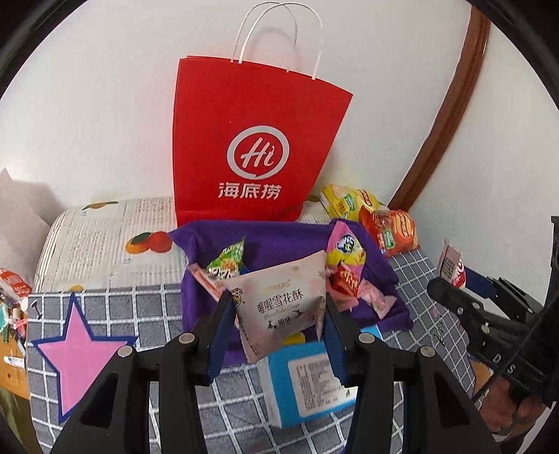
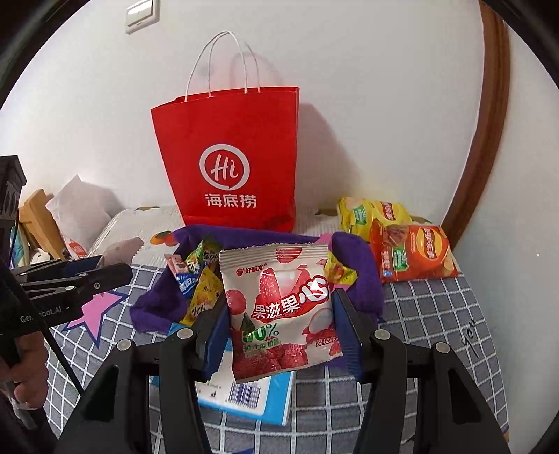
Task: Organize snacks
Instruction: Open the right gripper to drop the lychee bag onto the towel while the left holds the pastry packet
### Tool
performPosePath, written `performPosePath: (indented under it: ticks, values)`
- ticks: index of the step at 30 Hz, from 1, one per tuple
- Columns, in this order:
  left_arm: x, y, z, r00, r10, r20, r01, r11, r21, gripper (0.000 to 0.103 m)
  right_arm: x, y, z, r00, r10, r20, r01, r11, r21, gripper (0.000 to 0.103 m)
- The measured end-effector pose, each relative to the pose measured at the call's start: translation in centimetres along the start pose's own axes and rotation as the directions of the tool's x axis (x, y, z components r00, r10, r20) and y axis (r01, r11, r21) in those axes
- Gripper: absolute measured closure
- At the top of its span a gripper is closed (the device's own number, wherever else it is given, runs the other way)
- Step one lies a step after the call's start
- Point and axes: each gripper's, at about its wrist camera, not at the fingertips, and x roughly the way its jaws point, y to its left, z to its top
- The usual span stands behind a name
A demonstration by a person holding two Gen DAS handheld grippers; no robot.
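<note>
Behind, a red bag backs the purple cloth.

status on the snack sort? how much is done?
Done: several small packets already sit in the purple cloth bin. In hand: the left gripper is shut on a pale pink pouch, the right gripper on a lychee gummy bag. Left: both go in, then the chip bags beside the bin and the blue pack in front. The red bag looks untouched.

Home, light switch, tablecloth
</note>
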Motion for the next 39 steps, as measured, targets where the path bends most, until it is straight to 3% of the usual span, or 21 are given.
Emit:
performPosePath:
  ticks: [7, 13, 25, 39]
  values:
    - [2.2, 0.3, 1.3, 1.0, -0.016, 0.005, 0.016, 1.0, -0.011, 0.058, 1.7, -0.4, 1.2, 1.0, -0.008, 0.001, 0.008, 1.0, -0.015, 0.048]
    - [5.0, 1.1, 0.8, 0.999, -0.016, -0.048, 0.014, 0.999, -0.032, 0.058, 3.8, -0.6, 1.8, 1.0, -0.01, -0.007, 0.01, 0.999, -0.038, 0.048]
    - [7.1, 2.4, 0.7, 0.997, -0.01, -0.071, 0.007, 0.999, -0.051, 0.058, 8.3, -0.1, 4.3, 0.999, 0.04, -0.013, -0.04, 0.996, -0.074, 0.048]
    - [8.7, 2.3, 0.5, 0.995, -0.035, -0.09, 0.03, 0.998, -0.056, 0.058, 11.9, -2.6, 3.4, 0.995, 0.057, -0.084, -0.06, 0.998, -0.031, 0.048]
